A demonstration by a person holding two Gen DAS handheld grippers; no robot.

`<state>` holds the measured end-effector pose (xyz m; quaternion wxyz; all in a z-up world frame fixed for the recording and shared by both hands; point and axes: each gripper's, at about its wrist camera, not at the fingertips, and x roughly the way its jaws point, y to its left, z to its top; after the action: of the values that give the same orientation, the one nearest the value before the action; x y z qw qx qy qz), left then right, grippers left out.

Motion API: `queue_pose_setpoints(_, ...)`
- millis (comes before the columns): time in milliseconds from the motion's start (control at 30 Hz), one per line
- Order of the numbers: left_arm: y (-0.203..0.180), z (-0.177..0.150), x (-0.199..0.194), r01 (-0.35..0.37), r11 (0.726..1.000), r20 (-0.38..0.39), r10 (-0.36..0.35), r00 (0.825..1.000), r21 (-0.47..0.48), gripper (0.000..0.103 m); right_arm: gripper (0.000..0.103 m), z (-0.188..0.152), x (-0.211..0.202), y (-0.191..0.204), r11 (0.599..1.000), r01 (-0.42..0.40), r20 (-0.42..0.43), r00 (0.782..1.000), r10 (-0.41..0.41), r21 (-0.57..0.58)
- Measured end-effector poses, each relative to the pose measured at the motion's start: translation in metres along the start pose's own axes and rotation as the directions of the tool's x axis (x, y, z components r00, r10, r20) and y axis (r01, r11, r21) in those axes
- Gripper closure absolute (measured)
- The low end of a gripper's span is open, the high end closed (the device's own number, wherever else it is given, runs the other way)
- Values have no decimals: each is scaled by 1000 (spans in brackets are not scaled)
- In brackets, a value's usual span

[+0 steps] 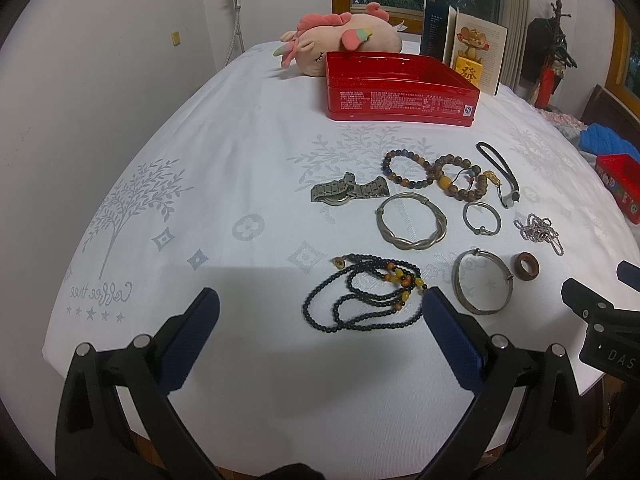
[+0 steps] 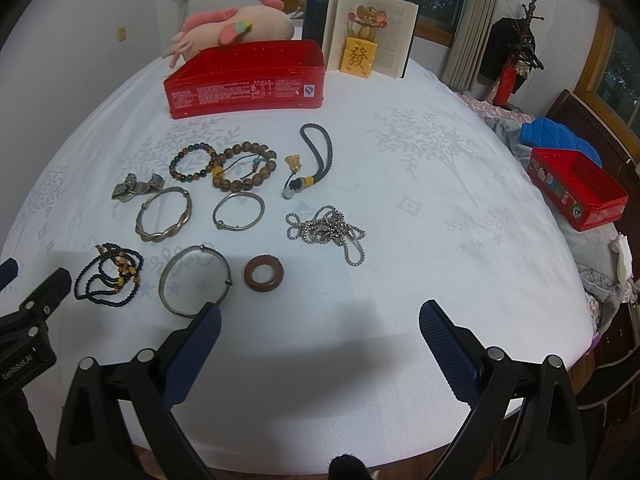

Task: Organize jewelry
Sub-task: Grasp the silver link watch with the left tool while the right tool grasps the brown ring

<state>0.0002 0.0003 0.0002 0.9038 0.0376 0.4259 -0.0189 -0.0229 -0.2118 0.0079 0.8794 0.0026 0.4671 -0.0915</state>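
Jewelry lies spread on a white tablecloth in front of an open red tin, also in the right wrist view. There is a black bead necklace, a watch, a twisted silver bangle, a plain silver bangle, a brown ring, a silver chain, bead bracelets and a black cord charm. My left gripper is open and empty, just before the necklace. My right gripper is open and empty, its left finger near the plain bangle.
A pink plush toy, an open book and a mouse figurine stand behind the tin. A smaller red box and blue cloth sit off the table's right. The table's front edge is just below both grippers.
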Motion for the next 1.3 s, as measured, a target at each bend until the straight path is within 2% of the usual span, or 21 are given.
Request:
queue_pose_setpoints(433, 0, 0, 4, 19, 1000, -2, -19, 1000, 4, 3, 4, 4, 3, -3, 999, -35, 6, 999, 35, -7)
queue_pose_setpoints(567, 2, 3, 7, 57, 998, 6, -57, 998, 15, 3, 4, 12, 7, -13, 996, -89, -6, 996, 89, -4)
queue_pose_setpoints(700, 8, 10, 16, 57, 998, 0, -57, 998, 24, 3, 4, 23, 14, -27, 994, -109, -10, 994, 109, 9)
queue_pose_setpoints(867, 26, 29, 35, 67, 998, -48, -67, 997, -4, 3, 4, 43, 30, -47, 980, -196, -46, 979, 198, 42)
queue_pose_setpoints(967, 32, 45, 47, 21, 1000, -59, -20, 998, 8, 3, 4, 58, 41, -58, 961, -265, -75, 960, 271, 73)
queue_pose_setpoints(1033, 36, 56, 56, 13, 1000, -79, -12, 997, 15, 3, 4, 68, 45, -61, 959, -275, -76, 957, 280, 70)
queue_pose_setpoints(1167, 38, 74, 74, 57, 997, -120, -50, 992, 55, 3, 4, 83, 55, -67, 963, -260, -83, 961, 265, 69)
queue_pose_setpoints(1233, 36, 81, 86, 125, 989, -151, -111, 982, 85, 3, 4, 89, 60, -71, 959, -269, -96, 956, 277, 83)
queue_pose_setpoints(1300, 35, 85, 96, 148, 984, -182, -128, 975, 103, 3, 4, 92, 64, -75, 957, -275, -104, 953, 284, 95)
